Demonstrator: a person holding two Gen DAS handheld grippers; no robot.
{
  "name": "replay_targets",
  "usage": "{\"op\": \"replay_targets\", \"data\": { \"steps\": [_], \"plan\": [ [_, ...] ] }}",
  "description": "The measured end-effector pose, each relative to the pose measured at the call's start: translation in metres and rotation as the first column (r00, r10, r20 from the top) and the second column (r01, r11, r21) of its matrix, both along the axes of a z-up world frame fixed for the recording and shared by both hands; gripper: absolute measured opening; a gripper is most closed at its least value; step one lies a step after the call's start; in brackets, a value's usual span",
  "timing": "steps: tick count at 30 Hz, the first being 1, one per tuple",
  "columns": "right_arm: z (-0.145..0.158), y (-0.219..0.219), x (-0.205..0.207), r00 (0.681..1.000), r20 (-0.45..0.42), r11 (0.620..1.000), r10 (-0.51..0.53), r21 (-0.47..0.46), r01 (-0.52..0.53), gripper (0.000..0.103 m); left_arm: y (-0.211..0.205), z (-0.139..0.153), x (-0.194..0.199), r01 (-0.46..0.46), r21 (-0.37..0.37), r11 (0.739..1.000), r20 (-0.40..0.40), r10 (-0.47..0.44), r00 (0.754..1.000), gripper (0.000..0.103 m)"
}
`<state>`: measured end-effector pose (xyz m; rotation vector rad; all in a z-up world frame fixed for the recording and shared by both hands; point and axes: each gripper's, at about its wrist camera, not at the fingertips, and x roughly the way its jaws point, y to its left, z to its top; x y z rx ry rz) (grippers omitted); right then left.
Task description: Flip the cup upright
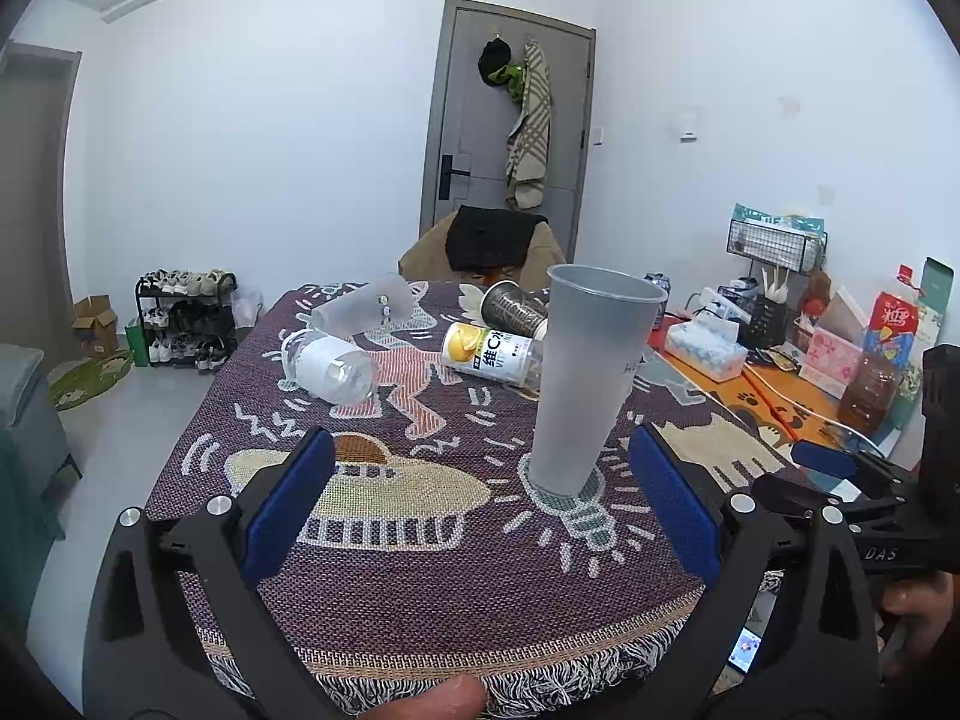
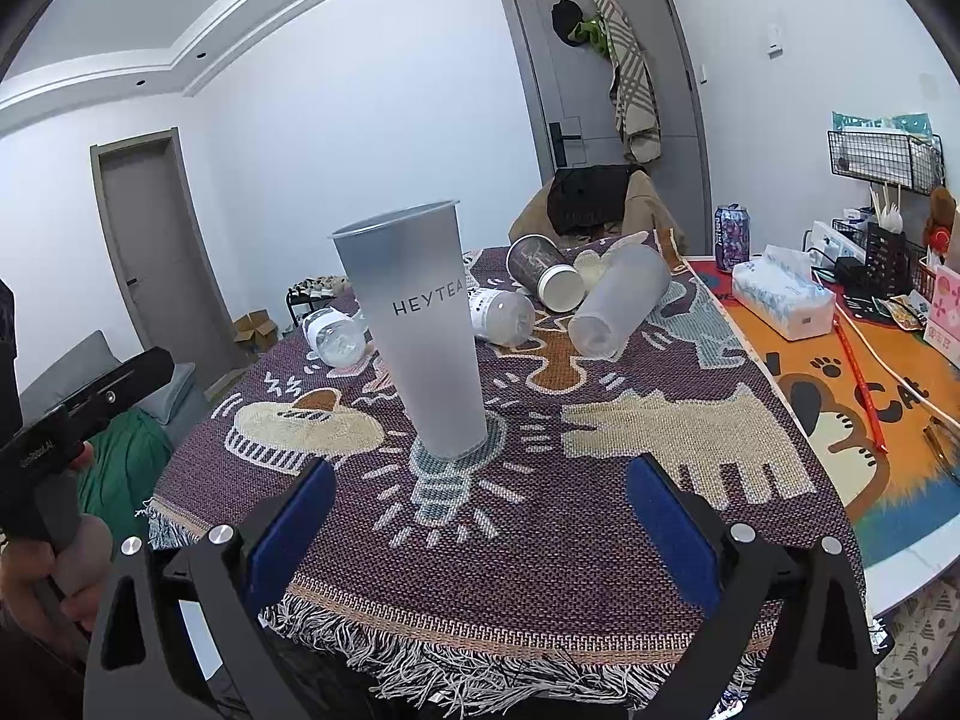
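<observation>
Both tongs (image 1: 483,483) (image 2: 480,498) spread wide, empty, near fringed cloth edge (image 2: 480,648); cup (image 2: 420,330) upright beyond, untouched.

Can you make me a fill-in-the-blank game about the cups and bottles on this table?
1. The tall frosted cup stands ____ on the woven cloth.
2. The word printed on that cup is ____.
3. The dark paper cup behind it lies on its ____.
4. Both the left gripper and the right gripper are ____ and hold nothing.

Missing words: upright; HEYTEA; side; open
</observation>
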<state>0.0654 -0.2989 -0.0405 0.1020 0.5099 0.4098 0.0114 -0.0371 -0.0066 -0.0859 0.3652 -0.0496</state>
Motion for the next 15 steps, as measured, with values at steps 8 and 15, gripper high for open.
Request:
{"op": "replay_targets", "data": {
  "steps": [8, 15],
  "plan": [
    [0.0001, -0.0003, 0.0003, 1.000, -0.001, 1.000, -0.001, 0.001, 0.001, 0.095, 0.0004, 0.0005, 0.0012, -0.004, -0.002, 1.000, 0.000, 0.004, 1.000, 0.097],
    [0.0006, -0.0004, -0.0001, 1.000, -0.001, 1.000, -0.002, 0.001, 0.002, 0.095, -0.0002, 0.0000, 0.0007, -0.005, -0.001, 1.000, 0.000, 0.005, 1.000, 0.097]
  ]
}}
